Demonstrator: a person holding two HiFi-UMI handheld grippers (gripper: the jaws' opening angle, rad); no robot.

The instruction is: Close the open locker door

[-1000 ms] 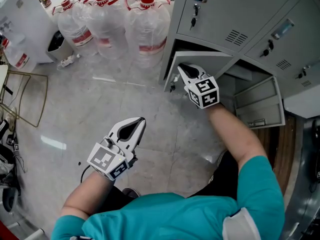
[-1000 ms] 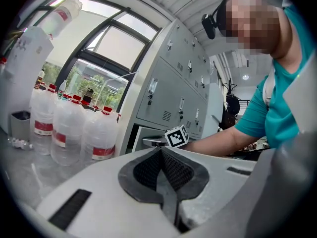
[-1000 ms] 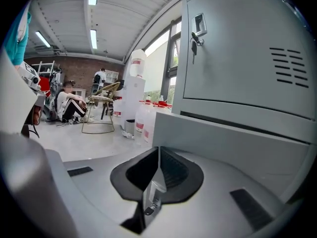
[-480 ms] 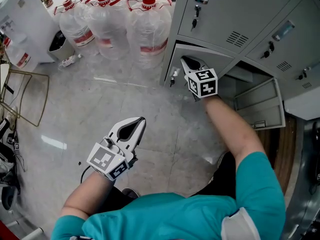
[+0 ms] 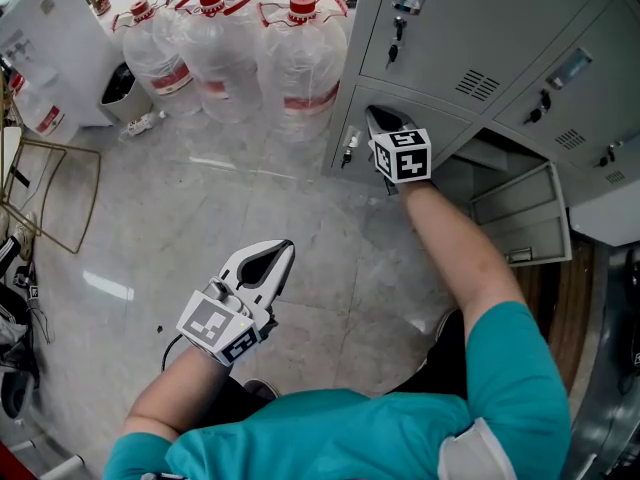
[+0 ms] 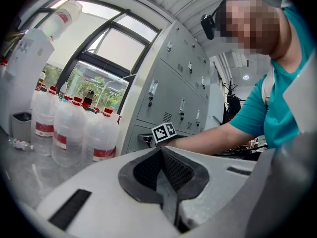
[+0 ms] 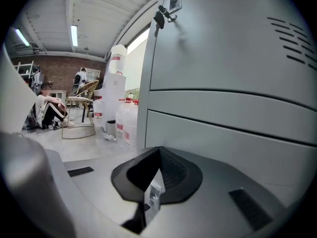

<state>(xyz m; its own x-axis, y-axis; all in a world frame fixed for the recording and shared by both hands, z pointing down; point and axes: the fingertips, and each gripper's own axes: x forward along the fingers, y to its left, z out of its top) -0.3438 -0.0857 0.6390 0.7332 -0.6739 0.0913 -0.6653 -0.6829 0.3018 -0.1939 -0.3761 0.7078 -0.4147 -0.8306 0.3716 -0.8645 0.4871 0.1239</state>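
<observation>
The bottom-left grey locker door (image 5: pixel 440 120) stands almost flush with the locker front, and its key (image 5: pixel 349 149) hangs at the left edge. My right gripper (image 5: pixel 378 116) rests tip-first against that door, which fills the right gripper view as a door panel (image 7: pixel 237 148). The right gripper (image 7: pixel 159 148) is shut; its jaws have just been closing and hold nothing. My left gripper (image 5: pixel 283 246) hovers over the floor, well away from the lockers. In its own view the left gripper (image 6: pixel 159 148) is shut and empty, and the right gripper's marker cube (image 6: pixel 163 132) shows at the lockers.
A second low locker door (image 5: pixel 520 218) stands open to the right of my right arm. Large water bottles (image 5: pixel 300 58) stand left of the lockers. A wire chair frame (image 5: pixel 50 193) is at the far left. A person sits on the floor (image 7: pixel 47 110) far off.
My right gripper has moved toward the lockers, and the ajar door has swung in with it until it is nearly flush. The left gripper has stayed put.
</observation>
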